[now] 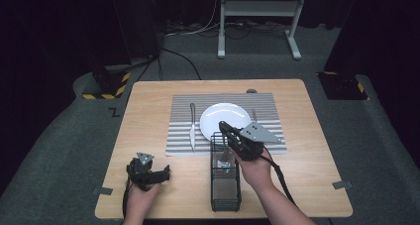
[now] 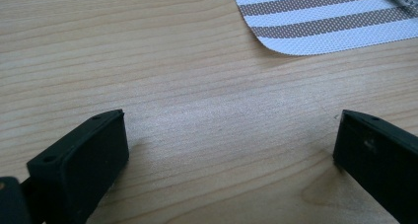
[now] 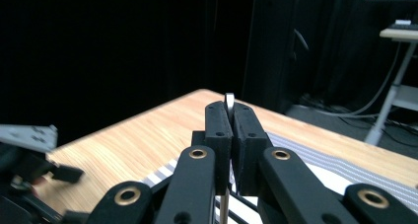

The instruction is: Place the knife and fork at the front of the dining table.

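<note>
My right gripper (image 1: 224, 126) hangs over the far end of a black wire basket (image 1: 225, 188), shut on a thin metal utensil (image 3: 229, 99) that stands edge-on between the jaws. The utensil's lower end (image 1: 227, 158) hangs down into the basket; which kind of utensil it is I cannot tell. My left gripper (image 1: 162, 174) rests low over the bare wood at the front left, open, with nothing between its jaws (image 2: 231, 150).
A striped placemat (image 1: 181, 136) lies mid-table with a white plate (image 1: 225, 117), a knife (image 1: 192, 128) left of it and a fork (image 1: 254, 115) right of it. The mat's corner (image 2: 320, 21) lies just ahead of the left gripper. Bare wood surrounds the basket.
</note>
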Motion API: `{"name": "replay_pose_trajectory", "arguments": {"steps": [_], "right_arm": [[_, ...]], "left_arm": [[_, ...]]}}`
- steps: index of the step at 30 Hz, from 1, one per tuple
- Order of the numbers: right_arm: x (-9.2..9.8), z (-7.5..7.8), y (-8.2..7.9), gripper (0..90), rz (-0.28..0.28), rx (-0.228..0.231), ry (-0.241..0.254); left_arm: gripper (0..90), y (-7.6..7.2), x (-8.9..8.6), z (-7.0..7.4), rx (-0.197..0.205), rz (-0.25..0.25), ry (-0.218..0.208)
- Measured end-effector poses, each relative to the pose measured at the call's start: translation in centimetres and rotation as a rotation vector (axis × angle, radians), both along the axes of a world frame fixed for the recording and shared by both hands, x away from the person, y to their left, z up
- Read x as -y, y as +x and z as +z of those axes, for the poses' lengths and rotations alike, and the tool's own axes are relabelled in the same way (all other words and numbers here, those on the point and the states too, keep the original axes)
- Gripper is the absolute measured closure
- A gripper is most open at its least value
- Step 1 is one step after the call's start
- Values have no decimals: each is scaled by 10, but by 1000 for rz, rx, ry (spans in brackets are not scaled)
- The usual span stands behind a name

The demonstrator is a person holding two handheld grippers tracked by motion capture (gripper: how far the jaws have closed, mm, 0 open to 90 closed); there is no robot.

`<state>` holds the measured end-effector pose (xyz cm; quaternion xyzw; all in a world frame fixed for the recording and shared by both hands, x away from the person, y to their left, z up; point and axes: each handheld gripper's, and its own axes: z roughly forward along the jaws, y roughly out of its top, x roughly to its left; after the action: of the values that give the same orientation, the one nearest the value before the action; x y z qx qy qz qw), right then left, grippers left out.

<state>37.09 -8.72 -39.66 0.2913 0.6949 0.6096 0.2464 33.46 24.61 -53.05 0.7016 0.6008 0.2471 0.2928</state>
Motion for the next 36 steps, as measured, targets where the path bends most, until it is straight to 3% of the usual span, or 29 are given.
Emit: {"name": "replay_pose_trajectory", "arguments": {"steps": [13,20,25,31,36], "right_arm": [[23,45,-32,872,8,114,134],[36,72,-53,872,7,193,170],[54,92,-67,872,-41,266,166],[89,104,-63,872,-122,289,165],[120,93,-45,872,-204,261,136]], "left_arm": [[4,0,0,0,1,1,1],[4,0,0,0,0,2,1],[4,0,0,0,0,2,1],[4,0,0,0,0,2,1],[4,0,0,0,0,4,2]]}}
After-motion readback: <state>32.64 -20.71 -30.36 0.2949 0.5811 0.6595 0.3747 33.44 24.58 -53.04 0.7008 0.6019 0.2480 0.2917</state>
